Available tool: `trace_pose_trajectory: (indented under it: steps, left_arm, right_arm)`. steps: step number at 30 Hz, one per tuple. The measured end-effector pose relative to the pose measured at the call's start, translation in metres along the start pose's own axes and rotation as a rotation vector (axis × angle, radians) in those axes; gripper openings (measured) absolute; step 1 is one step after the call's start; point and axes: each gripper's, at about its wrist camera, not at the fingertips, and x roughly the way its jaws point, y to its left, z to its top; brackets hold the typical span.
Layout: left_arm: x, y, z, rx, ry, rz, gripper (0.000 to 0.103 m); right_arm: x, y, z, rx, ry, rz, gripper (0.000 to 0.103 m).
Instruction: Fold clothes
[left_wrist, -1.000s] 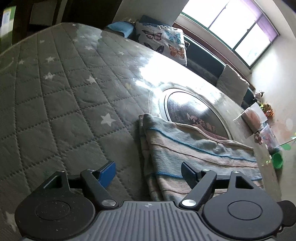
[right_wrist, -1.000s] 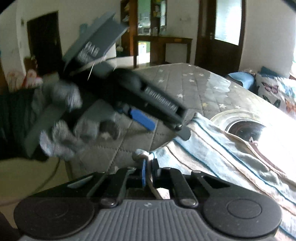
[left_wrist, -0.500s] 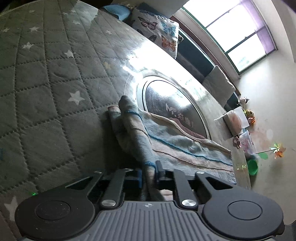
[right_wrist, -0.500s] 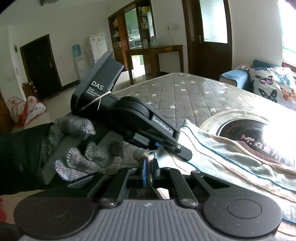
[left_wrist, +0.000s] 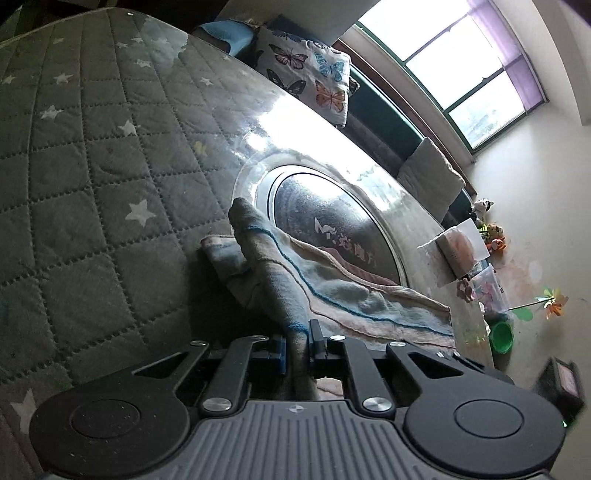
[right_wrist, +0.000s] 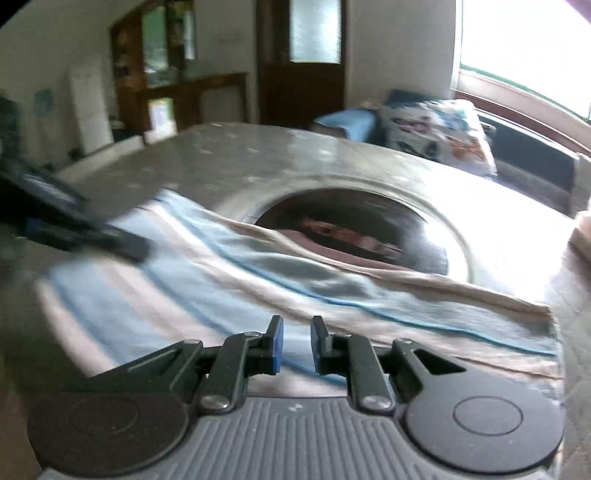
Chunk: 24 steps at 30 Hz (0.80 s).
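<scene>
The left gripper (left_wrist: 297, 341) is clamped on a raised fold of the striped cloth (left_wrist: 343, 291), which climbs from between its fingers and then spreads out flat ahead and to its right. The right gripper (right_wrist: 295, 341) hangs just above the same cloth (right_wrist: 229, 280) with its fingers slightly apart and nothing between them; that view is blurred. To its far left a dark blurred shape reaches onto the cloth's edge, probably the other gripper.

The cloth lies on a grey quilted cover (left_wrist: 92, 177) sewn with white stars, under a clear glossy sheet. Just beyond the cloth is a round dark disc (left_wrist: 332, 225) with a pale ring around it, partly covered by the cloth's far edge.

Past the surface, ahead of the left gripper, a butterfly cushion (left_wrist: 310, 74) leans on a dark sofa below a large bright window (left_wrist: 461, 55). Off to its right, a green bowl (left_wrist: 501, 335) and a paper pinwheel (left_wrist: 550, 301) sit by the pale wall. Ahead of the right gripper stand a dark wooden door (right_wrist: 303, 59) and a shelf unit (right_wrist: 159, 62).
</scene>
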Motion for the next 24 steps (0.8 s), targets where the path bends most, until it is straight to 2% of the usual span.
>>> trace_pose_trajectory:
  steps: [10,16,18,20,22,24]
  left_arm:
    - [-0.002,-0.016,0.004,0.021,-0.003,-0.001,0.011]
    - [-0.003,-0.021,0.006,0.021,0.003,0.006,0.011]
    - [-0.004,-0.023,0.006,0.021,0.003,0.007,0.011]
    - [-0.005,-0.027,0.008,0.027,-0.002,0.003,0.011]
    - [-0.006,-0.032,0.009,0.033,-0.006,-0.001,0.011]
    - [-0.007,-0.038,0.009,0.038,-0.011,-0.002,0.011]
  right_arm:
    - [0.045,-0.023,0.016,0.024,-0.009,-0.062,0.015]
    - [0.046,-0.026,0.02,0.018,-0.004,-0.07,0.019]
    - [0.046,-0.027,0.021,0.015,-0.002,-0.072,0.027]
    - [0.046,-0.028,0.022,0.013,0.0,-0.074,0.029]
    - [0.034,-0.024,0.016,-0.008,0.009,-0.065,0.036]
    - [0.021,-0.019,0.009,-0.03,0.018,-0.054,0.046]
